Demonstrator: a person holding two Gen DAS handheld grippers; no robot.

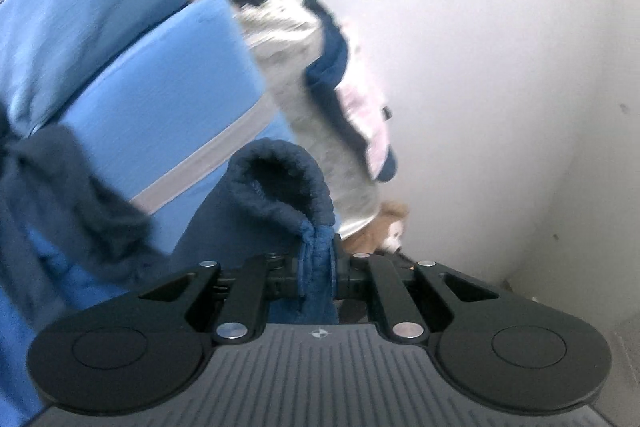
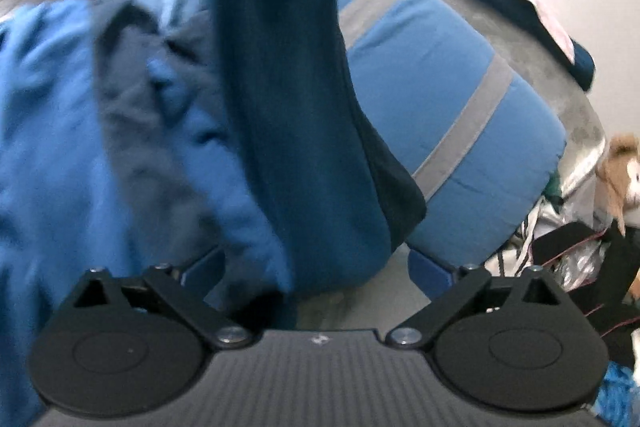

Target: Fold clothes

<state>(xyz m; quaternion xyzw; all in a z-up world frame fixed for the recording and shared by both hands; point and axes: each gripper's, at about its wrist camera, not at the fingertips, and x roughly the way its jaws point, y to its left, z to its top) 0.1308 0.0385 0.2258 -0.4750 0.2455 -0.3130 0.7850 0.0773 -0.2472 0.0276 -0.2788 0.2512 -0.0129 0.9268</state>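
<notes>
- The step in hand looks like the lift-out: one navy garment (image 1: pixel 280 187) is being raised clear of the heap so that it can hang free before any fold is made.
- The left gripper (image 1: pixel 316 267) is clamped tight on a bunched edge of that navy garment; the cloth rises in a rolled loop just above the jaws, in front of the blue striped pillow (image 1: pixel 132 75).
- In the right wrist view the same kind of dark navy cloth (image 2: pixel 288 99) hangs as a long strip in front of the blue striped pillow (image 2: pixel 440 107), its lower end falling down toward the gripper body. I judge it to be the garment the left one holds, though the pictures do not prove it.
- The right gripper (image 2: pixel 316 267) stands wide, its blue fingers (image 2: pixel 428 267) spread far apart. The hanging cloth lies between them but the pads do not press on it.
- Left of the pillow in the right wrist view lies a rumpled lighter blue cloth (image 2: pixel 60 147) with a grey-blue piece (image 2: pixel 132 59) over it; these wait their turn.
- Behind the pillow, toward the pale wall (image 1: pixel 500 67), lies a grey blanket (image 1: pixel 320 131) with a navy and pink item (image 1: pixel 360 99) on it; a brown soft toy (image 1: pixel 394 223) sits at the pillow's lower end.
- The next move, as I judge it, calls for the right gripper to find a second edge or corner of the hanging strip and close on it.
- The risk: both views are blurred, and the free end could swing away from the open jaws or drag the lighter blue cloth along.
</notes>
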